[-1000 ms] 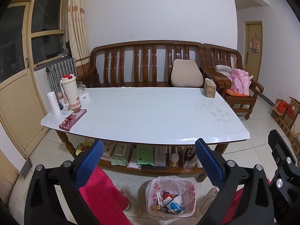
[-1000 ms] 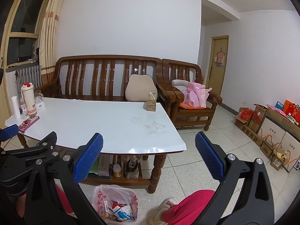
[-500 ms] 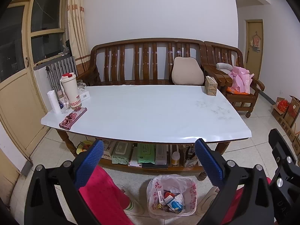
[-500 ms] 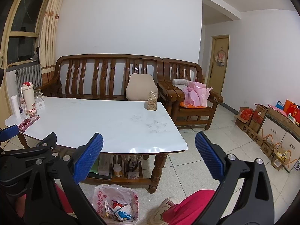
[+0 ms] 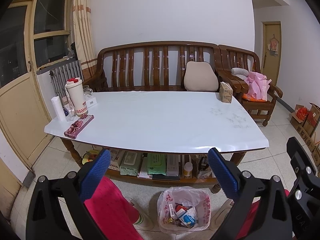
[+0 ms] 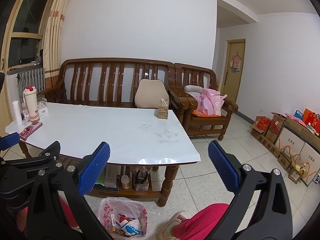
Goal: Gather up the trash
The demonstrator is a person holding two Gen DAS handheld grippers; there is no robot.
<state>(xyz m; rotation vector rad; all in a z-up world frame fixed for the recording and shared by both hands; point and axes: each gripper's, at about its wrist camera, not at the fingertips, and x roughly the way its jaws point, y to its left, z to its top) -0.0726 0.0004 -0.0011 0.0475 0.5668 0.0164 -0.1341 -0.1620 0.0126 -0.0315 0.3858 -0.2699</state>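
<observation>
A small bin lined with a white plastic bag (image 5: 184, 208) stands on the floor in front of the table, holding cartons and wrappers; it also shows in the right wrist view (image 6: 124, 218). A small brown drink carton (image 5: 226, 94) with a straw stands at the far right corner of the white table (image 5: 160, 120), also seen in the right wrist view (image 6: 162, 111). My left gripper (image 5: 159, 172) is open and empty, held above the bin. My right gripper (image 6: 159, 170) is open and empty, to the right of the left one.
A white flask (image 5: 76, 96), a tube, a glass jug and a pink phone case (image 5: 79, 127) sit at the table's left end. A shelf under the table holds wipes and boxes. A wooden bench (image 5: 156, 68) stands behind it; cardboard boxes (image 6: 288, 140) line the right wall. My red-clad legs are below.
Both views have shifted slightly; the table sits a little higher in frame. Both grippers stay open and empty.
</observation>
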